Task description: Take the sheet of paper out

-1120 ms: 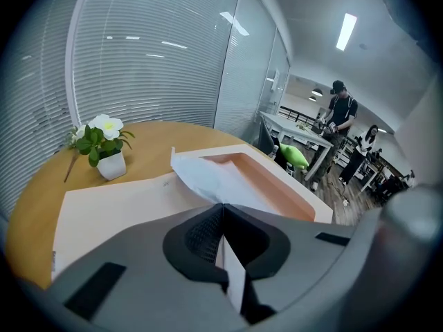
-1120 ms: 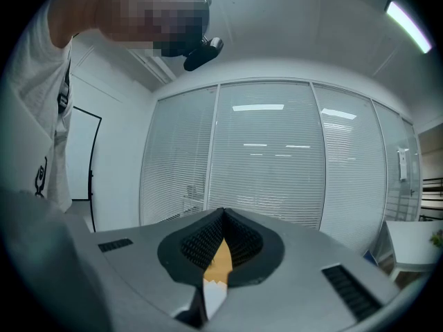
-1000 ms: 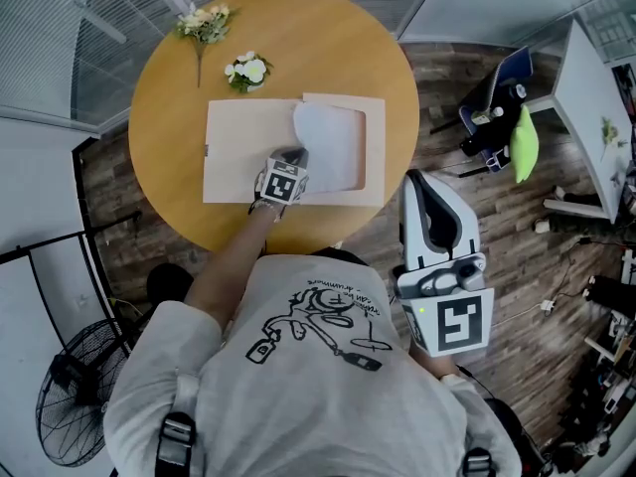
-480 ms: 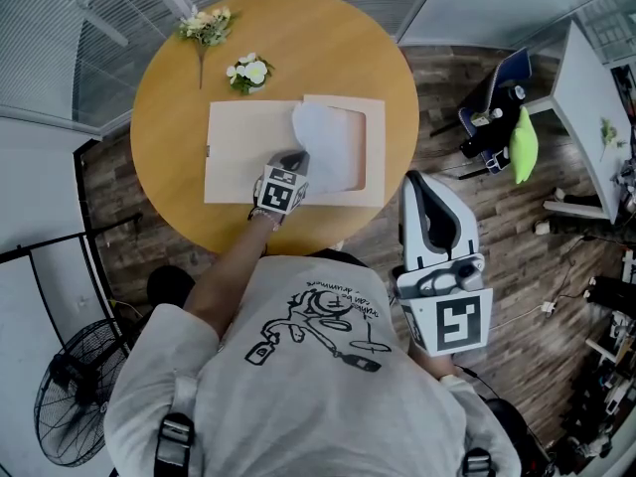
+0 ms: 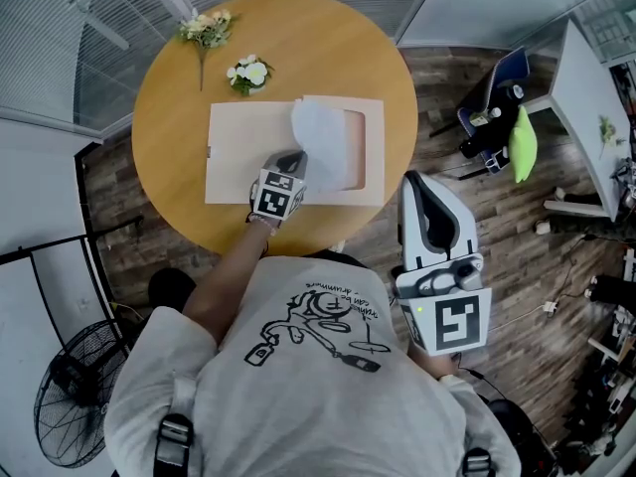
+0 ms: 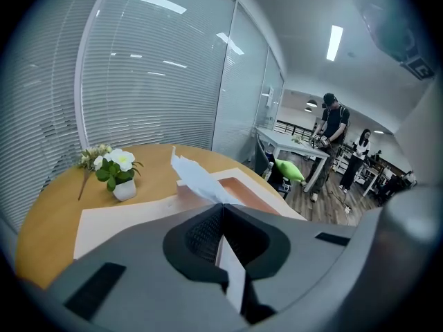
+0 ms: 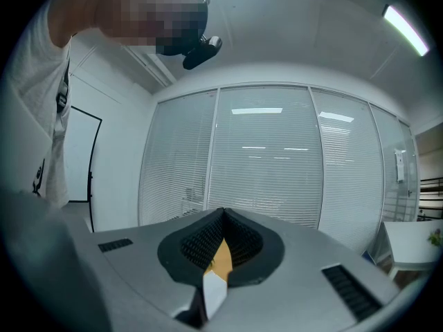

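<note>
A cream folder (image 5: pixel 238 152) lies open on the round wooden table (image 5: pixel 169 117). Out of its right-hand pocket (image 5: pixel 370 157) comes a white sheet of paper (image 5: pixel 320 142), curled upward. My left gripper (image 5: pixel 296 155) is shut on the sheet's near edge and holds it above the folder. In the left gripper view the sheet (image 6: pixel 197 178) runs up and away from the closed left gripper (image 6: pixel 223 205), with the pocket's pinkish inside (image 6: pixel 242 189) showing behind it. My right gripper (image 5: pixel 422 182) hangs off the table's right side, held level; the right gripper (image 7: pixel 223 213) is shut and empty there.
A small potted flower (image 5: pixel 246 72) and a loose flower sprig (image 5: pixel 204 26) lie at the table's far left. Glass walls with blinds (image 6: pixel 152 68) stand behind the table. A chair and a lime-green object (image 5: pixel 524 142) sit on the floor to the right.
My left gripper has risen a little with the sheet. The sheet has curled further up and left, baring more of the pocket's pinkish inside. The right gripper has stayed put.
</note>
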A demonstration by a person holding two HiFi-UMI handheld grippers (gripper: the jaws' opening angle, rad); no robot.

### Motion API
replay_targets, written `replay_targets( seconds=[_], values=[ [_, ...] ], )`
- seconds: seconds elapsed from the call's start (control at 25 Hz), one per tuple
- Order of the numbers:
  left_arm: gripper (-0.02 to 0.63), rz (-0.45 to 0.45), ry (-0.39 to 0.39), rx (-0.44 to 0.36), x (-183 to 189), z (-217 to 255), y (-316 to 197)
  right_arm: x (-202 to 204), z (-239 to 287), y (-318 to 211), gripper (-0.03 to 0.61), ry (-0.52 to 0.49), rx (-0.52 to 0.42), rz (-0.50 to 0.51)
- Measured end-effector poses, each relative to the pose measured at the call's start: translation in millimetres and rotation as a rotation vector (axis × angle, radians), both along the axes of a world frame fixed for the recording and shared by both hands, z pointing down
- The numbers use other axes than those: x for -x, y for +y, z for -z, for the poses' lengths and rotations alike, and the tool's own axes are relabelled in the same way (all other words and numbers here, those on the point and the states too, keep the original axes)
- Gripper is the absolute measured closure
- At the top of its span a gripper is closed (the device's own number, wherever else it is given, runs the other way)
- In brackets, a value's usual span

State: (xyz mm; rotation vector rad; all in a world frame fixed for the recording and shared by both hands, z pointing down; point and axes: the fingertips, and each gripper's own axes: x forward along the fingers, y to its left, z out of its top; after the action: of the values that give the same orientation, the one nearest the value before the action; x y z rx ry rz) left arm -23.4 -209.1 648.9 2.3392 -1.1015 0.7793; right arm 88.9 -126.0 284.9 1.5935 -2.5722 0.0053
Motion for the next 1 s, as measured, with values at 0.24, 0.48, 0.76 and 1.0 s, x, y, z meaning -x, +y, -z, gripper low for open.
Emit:
replay_targets(
  seconds=[0.24,0.48,0.76,1.0],
  values=[
    [0.594,0.012,0.013,-0.022,0.1,17.4,2.3,-3.3,4.2,4.4,0.571,0.001,-0.006,-0.008],
    [0.594,0.019,0.026,-0.043,-1.2,32.8,7.5,-5.7,6.0,9.8,0.571,0.000,-0.011,-0.014],
    [0.594,0.024,0.047,-0.065,-1.8,51.7,13.0,-5.7,7.5,14.3,0.571,-0.004,-0.019,-0.015],
    [0.594,0.028,0.062,-0.087,-0.7,66.7,14.4,-7.4,6.6,15.4,0.571,-0.003,-0.016,-0.021]
  ],
)
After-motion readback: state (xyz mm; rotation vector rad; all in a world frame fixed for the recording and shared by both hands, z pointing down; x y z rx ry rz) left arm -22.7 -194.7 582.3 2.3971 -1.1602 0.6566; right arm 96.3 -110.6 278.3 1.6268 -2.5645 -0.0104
